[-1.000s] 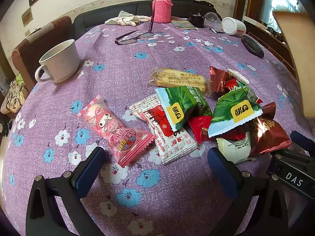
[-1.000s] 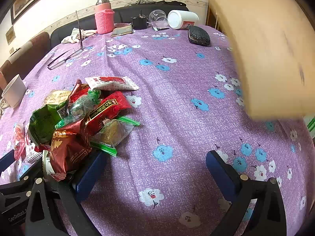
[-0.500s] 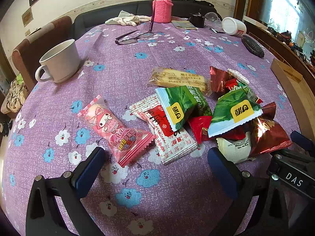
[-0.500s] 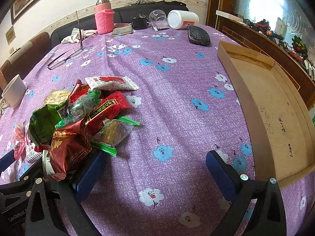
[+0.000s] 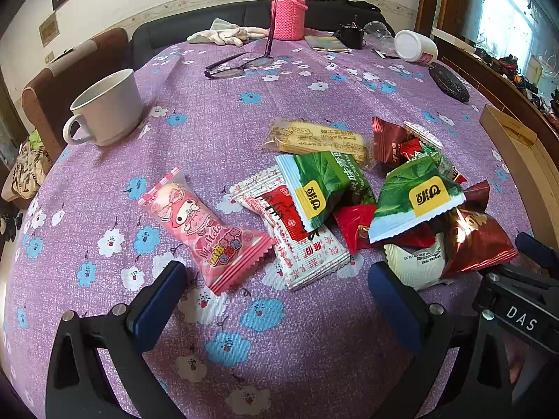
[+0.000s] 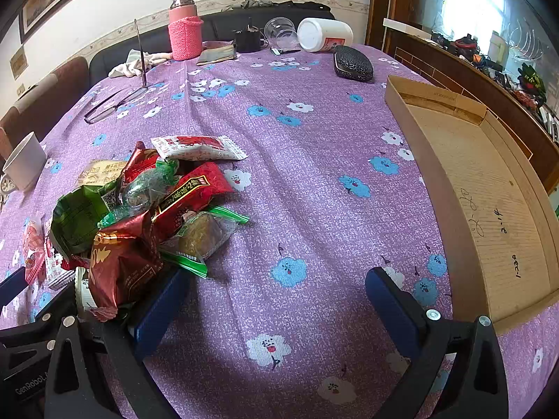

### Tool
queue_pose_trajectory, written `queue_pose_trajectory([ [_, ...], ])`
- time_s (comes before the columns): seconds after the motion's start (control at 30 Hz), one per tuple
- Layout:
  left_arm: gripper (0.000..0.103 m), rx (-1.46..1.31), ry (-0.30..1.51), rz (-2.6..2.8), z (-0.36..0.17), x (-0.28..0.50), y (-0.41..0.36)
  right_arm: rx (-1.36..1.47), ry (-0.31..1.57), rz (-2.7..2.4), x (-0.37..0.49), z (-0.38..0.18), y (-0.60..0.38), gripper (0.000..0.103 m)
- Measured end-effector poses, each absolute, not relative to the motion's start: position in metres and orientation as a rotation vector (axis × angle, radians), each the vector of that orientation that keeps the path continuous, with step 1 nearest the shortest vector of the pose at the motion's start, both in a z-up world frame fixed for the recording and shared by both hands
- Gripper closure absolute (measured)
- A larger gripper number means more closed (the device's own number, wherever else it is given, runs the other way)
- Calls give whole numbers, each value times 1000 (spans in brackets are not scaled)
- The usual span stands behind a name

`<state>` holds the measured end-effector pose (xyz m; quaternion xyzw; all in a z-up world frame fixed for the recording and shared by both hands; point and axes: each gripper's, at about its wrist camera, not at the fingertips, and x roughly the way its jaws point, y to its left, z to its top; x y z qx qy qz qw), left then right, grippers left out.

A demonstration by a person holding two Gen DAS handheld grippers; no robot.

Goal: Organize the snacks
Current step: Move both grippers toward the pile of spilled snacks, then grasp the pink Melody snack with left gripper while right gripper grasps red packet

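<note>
A heap of snack packets lies on the purple flowered tablecloth; it also shows in the right wrist view. A pink cartoon packet lies apart at its left, a yellow biscuit packet behind it. A shallow cardboard tray lies flat at the table's right side, its edge also in the left wrist view. My left gripper is open and empty just in front of the packets. My right gripper is open and empty over bare cloth, its left finger beside the heap.
A white mug stands at the far left. Glasses, a pink-sleeved bottle, a cloth, a white jar on its side and a dark case sit at the back. A wooden ledge runs along the right.
The cardboard tray was blurred in the air at the right one second ago and now lies flat on the table. Both grippers have stayed still.
</note>
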<state>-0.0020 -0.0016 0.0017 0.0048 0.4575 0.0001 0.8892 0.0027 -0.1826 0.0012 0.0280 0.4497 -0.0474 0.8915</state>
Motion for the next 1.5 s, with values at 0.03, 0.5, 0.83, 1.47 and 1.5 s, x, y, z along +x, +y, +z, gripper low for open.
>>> queue_pose_trajectory([
  [0.03,0,10,950,0,2,-2,-2,58,932,-100,3,1,-183,1],
  [0.5,0,37,989,-56,2,-3,1,27,974,124,-15,5,-184,0],
  [0.83,0,0,937,-203,31,-35,18,102,977,378,-50,10,-194,31],
  [1.47,22,-222,1029,-80,22,22,73,173,928,460,-66,21,-206,42],
  [1.5,22,-225,1031,-60,20,25,72,173,929,463,-66,21,-206,42],
])
